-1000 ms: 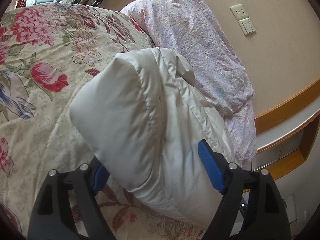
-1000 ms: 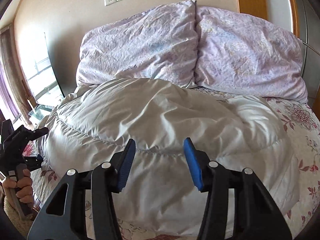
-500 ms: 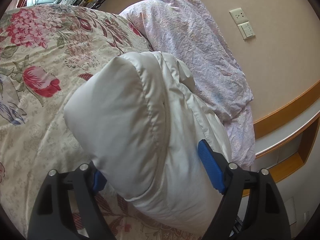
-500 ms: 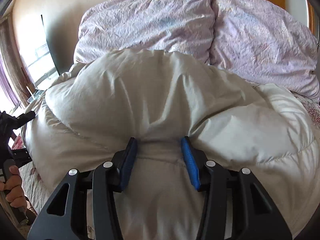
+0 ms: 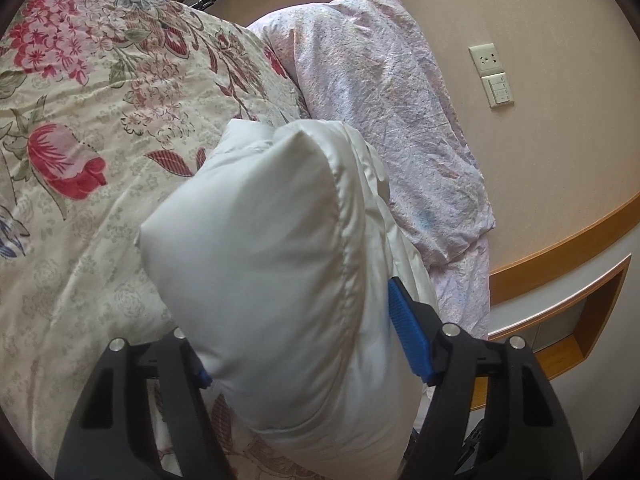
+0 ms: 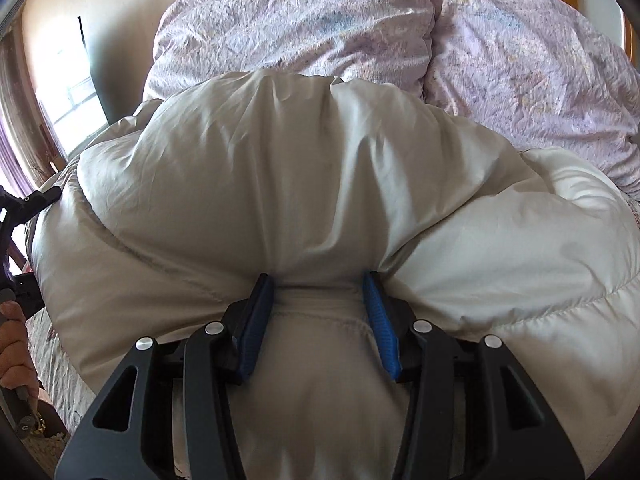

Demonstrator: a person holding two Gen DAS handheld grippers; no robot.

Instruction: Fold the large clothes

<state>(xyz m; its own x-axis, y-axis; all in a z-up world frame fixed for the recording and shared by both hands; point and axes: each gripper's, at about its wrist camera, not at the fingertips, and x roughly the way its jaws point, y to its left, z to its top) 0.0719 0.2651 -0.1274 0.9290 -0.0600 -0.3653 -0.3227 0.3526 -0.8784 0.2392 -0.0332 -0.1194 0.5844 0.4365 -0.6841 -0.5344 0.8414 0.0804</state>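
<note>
A puffy white down jacket point(image 5: 272, 264) lies bunched on the floral bedspread point(image 5: 80, 160). My left gripper point(image 5: 304, 344) straddles one thick end of it, jaws wide with the padding filling the gap between the blue pads point(image 5: 408, 340). In the right wrist view the jacket point(image 6: 280, 184) fills the frame. My right gripper point(image 6: 318, 300) is shut on a bunched fold of the jacket at its near edge. The left gripper and the hand holding it point(image 6: 16, 320) show at the left edge.
Two lilac pillows point(image 6: 360, 28) lean against the wall behind the jacket. A wall socket and switch point(image 5: 492, 76) and a wooden-trimmed shelf niche point(image 5: 560, 312) are to the right of the bed. A window point(image 6: 68, 80) is at the left.
My right gripper moved forward onto the jacket and closed on a fold of it. The jacket bunched up higher. The left gripper stayed around the jacket's end, shifting slightly.
</note>
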